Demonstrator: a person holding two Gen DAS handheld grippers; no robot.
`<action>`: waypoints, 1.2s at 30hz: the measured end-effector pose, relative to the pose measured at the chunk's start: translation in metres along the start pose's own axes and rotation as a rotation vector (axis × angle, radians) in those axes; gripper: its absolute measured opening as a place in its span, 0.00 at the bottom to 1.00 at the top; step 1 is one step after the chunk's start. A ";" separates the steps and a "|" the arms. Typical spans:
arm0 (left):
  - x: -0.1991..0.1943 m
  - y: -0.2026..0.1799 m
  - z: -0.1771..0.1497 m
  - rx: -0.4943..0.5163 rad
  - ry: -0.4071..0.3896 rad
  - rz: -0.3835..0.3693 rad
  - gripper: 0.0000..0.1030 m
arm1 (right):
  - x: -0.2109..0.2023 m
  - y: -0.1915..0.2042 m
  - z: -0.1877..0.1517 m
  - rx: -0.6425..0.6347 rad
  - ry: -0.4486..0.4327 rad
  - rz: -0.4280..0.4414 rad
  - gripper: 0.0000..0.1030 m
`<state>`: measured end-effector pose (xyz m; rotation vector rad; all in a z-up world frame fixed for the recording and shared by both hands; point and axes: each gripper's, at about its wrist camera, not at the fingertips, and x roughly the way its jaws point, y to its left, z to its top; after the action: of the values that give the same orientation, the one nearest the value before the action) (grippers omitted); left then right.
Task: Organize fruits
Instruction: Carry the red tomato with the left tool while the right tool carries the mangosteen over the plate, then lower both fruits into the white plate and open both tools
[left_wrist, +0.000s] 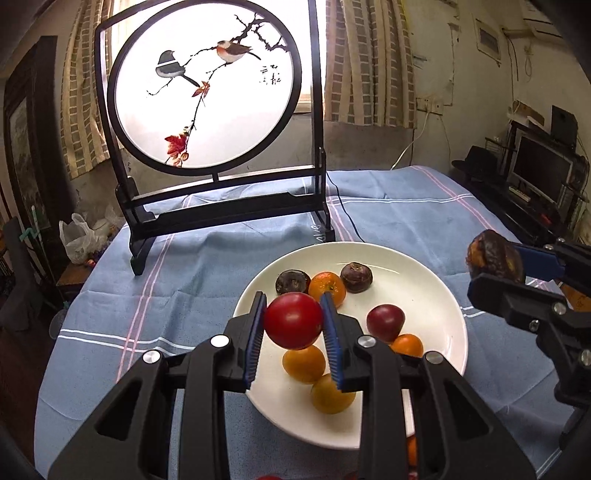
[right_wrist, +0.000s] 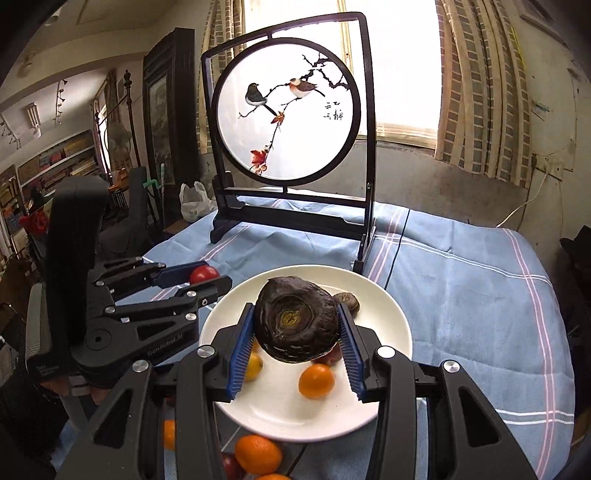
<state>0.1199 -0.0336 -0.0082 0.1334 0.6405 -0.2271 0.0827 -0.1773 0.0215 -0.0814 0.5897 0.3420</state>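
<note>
Blue ribbed pads line the fingers (left_wrist: 256, 339) of the left gripper (left_wrist: 294, 321), which are clamped on a red tomato (left_wrist: 293, 320) held in the air above the near side of a white plate (left_wrist: 436, 280). In the right wrist view the right gripper (right_wrist: 295, 325) has its fingers (right_wrist: 242, 347) clamped on a large dark brown wrinkled fruit (right_wrist: 297, 321), also held above the plate; what kind of fruit it is cannot be told. Nearest of all, under the right gripper and off the plate's near rim, an orange (right_wrist: 257, 453) and parts of other fruit lie on the blue cloth (left_wrist: 406, 221) that covers the desk. On the plate lie two yellow-orange fruits (left_wrist: 303, 363) touching each other just below the held tomato, a dark red fruit (left_wrist: 385, 322) with a small orange (left_wrist: 407, 345) touching it on the right, and farther back a tangerine (left_wrist: 328, 289) set between two dark brown round fruits (left_wrist: 356, 277). Beyond the plate, near the far edge of the desk, stands a black-framed round screen (left_wrist: 207, 92) painted with two birds on a branch, upright on its stand. Behind it a bright window is flanked by checked curtains (left_wrist: 364, 62), and a white plastic bag (left_wrist: 75, 240) sits off the desk's left side.
</note>
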 end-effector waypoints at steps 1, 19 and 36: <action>0.003 0.001 0.000 -0.004 0.003 -0.002 0.28 | 0.003 -0.002 0.000 0.005 -0.003 -0.009 0.43; 0.048 -0.021 -0.021 0.066 0.070 0.015 0.28 | 0.068 -0.035 -0.035 0.105 0.123 -0.099 0.44; 0.042 -0.017 -0.022 0.052 0.043 0.029 0.57 | 0.052 -0.037 -0.028 0.128 0.055 -0.083 0.65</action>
<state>0.1358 -0.0526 -0.0516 0.1977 0.6757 -0.2138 0.1210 -0.2018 -0.0318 0.0077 0.6591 0.2211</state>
